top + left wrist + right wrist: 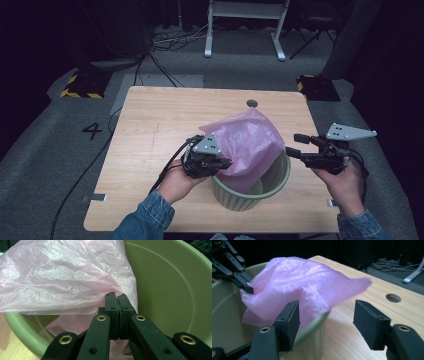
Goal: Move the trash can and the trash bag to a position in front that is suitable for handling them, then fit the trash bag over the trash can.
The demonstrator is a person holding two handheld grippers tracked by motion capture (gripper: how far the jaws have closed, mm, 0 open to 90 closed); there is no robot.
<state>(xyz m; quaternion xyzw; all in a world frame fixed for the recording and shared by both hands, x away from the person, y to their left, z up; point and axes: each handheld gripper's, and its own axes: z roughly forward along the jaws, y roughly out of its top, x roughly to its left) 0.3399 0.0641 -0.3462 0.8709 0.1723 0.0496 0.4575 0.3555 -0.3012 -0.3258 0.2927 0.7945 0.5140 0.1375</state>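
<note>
A thin pink plastic bag (247,142) drapes over the far rim of a pale green ribbed bin (250,197) and partly hangs inside it. My left gripper (225,162) is at the bin's left rim, shut on an edge of the pink bag (75,282); in the left gripper view its jaws (117,301) meet with the film pinched between them. My right gripper (295,145) is held just right of the bin, open, with nothing between its fingers. In the right gripper view its jaws (327,320) frame the bin's rim (314,322) and the pink bag (307,287).
The bin stands near the front edge of a light wooden table (165,130), which has a round hole (252,103) at the back. Cables, yellow-black floor blocks (82,85) and a white frame (247,25) lie beyond the table on grey carpet.
</note>
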